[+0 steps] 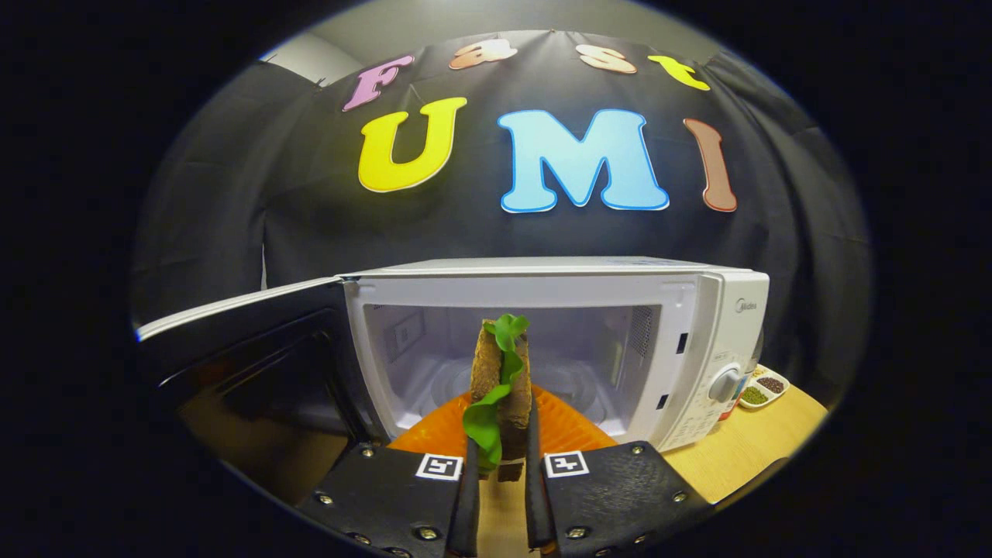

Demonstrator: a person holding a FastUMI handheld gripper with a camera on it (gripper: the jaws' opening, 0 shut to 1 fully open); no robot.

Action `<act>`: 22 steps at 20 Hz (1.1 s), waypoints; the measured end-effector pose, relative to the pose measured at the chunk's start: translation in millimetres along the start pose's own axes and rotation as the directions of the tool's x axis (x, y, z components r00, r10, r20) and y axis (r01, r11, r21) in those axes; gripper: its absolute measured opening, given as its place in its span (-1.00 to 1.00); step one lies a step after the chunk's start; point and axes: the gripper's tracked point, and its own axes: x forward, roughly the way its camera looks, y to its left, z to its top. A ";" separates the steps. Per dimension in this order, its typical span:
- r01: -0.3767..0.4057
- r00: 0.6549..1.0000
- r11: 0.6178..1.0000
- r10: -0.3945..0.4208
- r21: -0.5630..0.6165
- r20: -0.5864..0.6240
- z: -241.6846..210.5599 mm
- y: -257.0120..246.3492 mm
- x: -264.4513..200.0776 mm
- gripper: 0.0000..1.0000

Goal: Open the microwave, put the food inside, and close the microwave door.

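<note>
A white microwave (697, 325) stands on the wooden table just ahead of me, its door (240, 349) swung wide open to the left and its cavity (558, 364) bare. My gripper (500, 457) is shut on a toy sandwich (500, 380), brown bread slices with green lettuce hanging out. I hold the sandwich upright between the fingers, in front of the cavity's mouth. An orange ribbed plate (566, 430) lies below and behind the sandwich, at the microwave's front edge.
A small white dish (763, 387) with compartments of dark and green grains sits on the table (744, 449) to the right of the microwave. The microwave's control knob (726, 384) faces me on its right panel. Black cloth hangs behind.
</note>
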 end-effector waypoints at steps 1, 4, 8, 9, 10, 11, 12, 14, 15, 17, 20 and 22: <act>0.007 1.000 1.000 -0.007 -0.009 0.006 1.7 0.3 10.7 -0.52; -0.009 1.000 1.000 0.009 -0.008 -0.004 1.1 8.7 40.6 -0.52; -0.030 0.999 0.999 0.031 0.024 -0.012 3.3 21.0 78.3 -0.51; -0.043 0.999 0.998 0.044 0.034 -0.013 3.6 24.3 86.9 -0.52; -0.051 0.999 0.998 0.052 0.044 -0.015 2.2 26.8 95.2 -0.52; -0.050 0.999 0.998 0.050 0.041 -0.017 0.8 27.1 102.7 -0.52; -0.045 0.999 0.999 0.045 0.025 -0.019 -1.3 25.5 108.8 -0.52; -0.037 0.999 0.999 0.037 0.004 -0.008 0.4 21.2 116.8 -0.52; -0.028 1.000 1.000 0.028 0.003 -0.004 1.0 16.3 120.5 -0.52; 0.029 1.000 0.999 -0.029 -0.027 0.005 1.5 0.4 126.8 -0.25; 0.178 0.984 0.976 -0.174 -0.127 0.040 3.2 -40.4 133.7 0.25; 0.218 0.976 0.963 -0.217 -0.161 0.020 -2.5 -60.3 137.0 0.29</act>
